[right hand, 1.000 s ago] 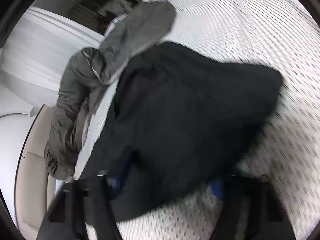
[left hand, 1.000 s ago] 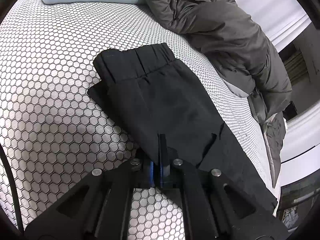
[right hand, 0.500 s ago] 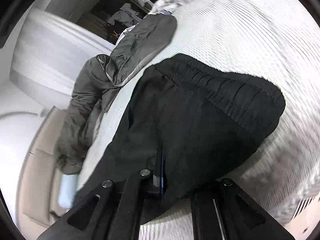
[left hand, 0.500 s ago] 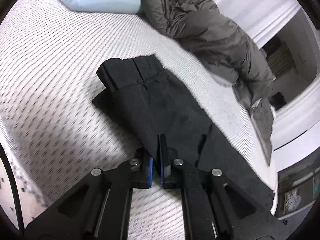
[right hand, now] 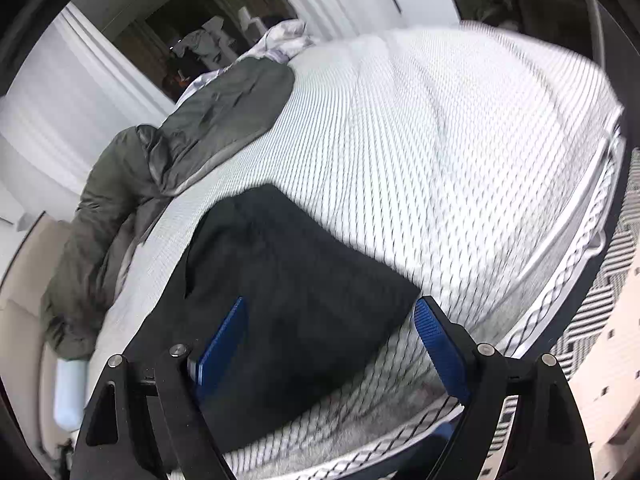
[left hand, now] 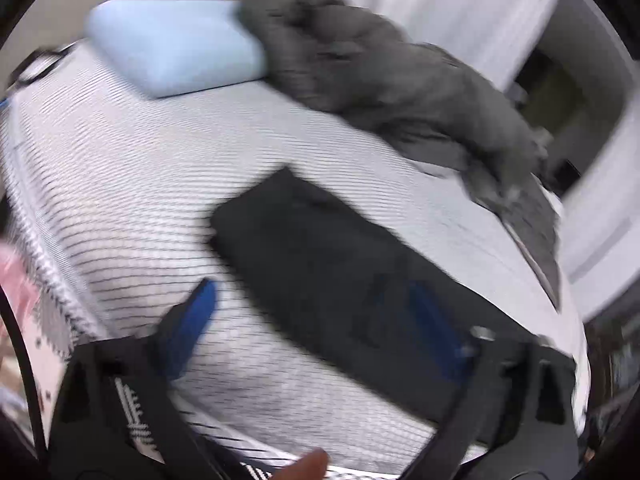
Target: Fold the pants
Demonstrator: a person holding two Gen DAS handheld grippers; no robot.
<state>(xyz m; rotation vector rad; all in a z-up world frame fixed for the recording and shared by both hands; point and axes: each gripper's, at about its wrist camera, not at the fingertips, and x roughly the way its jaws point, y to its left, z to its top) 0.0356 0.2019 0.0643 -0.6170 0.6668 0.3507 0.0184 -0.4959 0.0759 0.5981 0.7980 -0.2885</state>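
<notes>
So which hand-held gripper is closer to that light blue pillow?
Left. The left hand-held gripper faces the pillow across the bed; from the right hand-held gripper, the pillow lies far off beside it.

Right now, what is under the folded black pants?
The black pants lie flat on the white honeycomb-patterned mattress, which shows all around them. Whatever sits directly beneath the cloth is covered. Both grippers, left and right, are open above them.
</notes>
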